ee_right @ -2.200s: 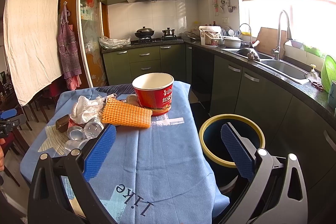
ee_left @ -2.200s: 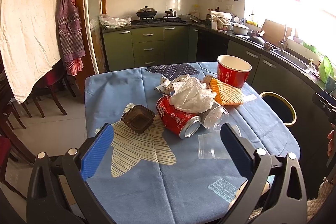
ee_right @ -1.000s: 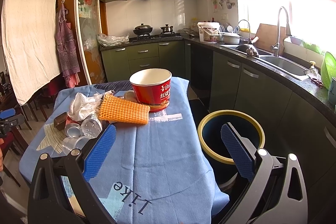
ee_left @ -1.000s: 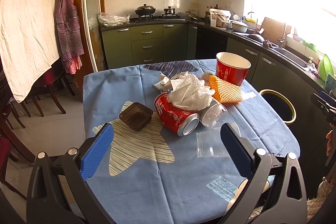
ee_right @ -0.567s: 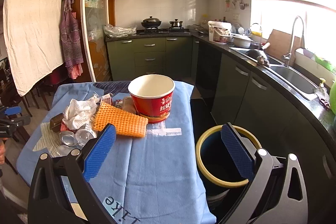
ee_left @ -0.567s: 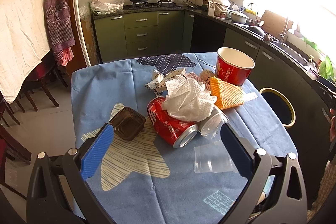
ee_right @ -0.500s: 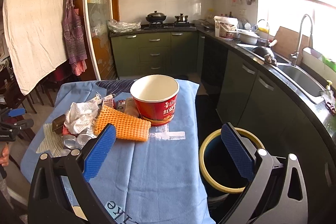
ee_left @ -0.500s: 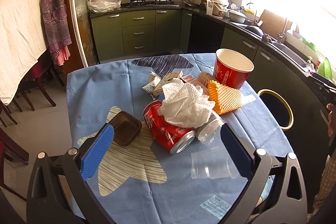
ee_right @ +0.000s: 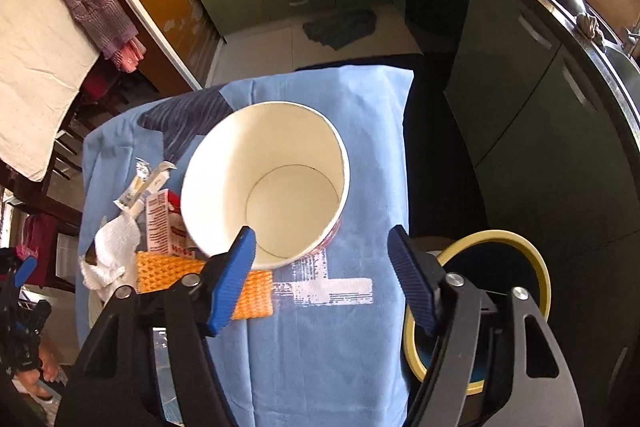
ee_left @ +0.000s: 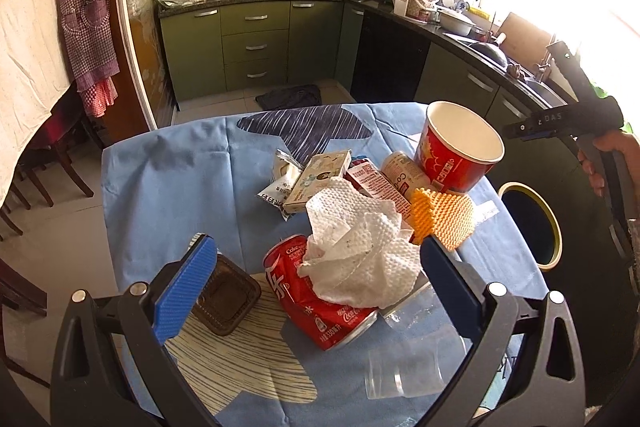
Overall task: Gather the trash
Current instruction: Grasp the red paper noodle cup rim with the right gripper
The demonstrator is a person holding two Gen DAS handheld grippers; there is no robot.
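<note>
Left wrist view shows the left gripper [ee_left: 316, 279] wide open and holding nothing, above a crumpled white paper towel [ee_left: 356, 247] draped over a dented red cola can [ee_left: 320, 303], with a clear plastic cup [ee_left: 408, 367] lying just beside them. Right wrist view alone looks down into the red paper bowl [ee_right: 272, 183], white and bare inside; the right gripper [ee_right: 320, 275] hangs open over its near rim, the yellow-rimmed bin [ee_right: 536, 267] beside the table.

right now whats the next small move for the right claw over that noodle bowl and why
Probably lower the right claw a little and close on the near rim of the red paper noodle bowl. It is open, one finger already over the bowl's mouth, the other outside, and the bowl looks empty and upright, with the yellow-rimmed bin close beside the table.
</note>
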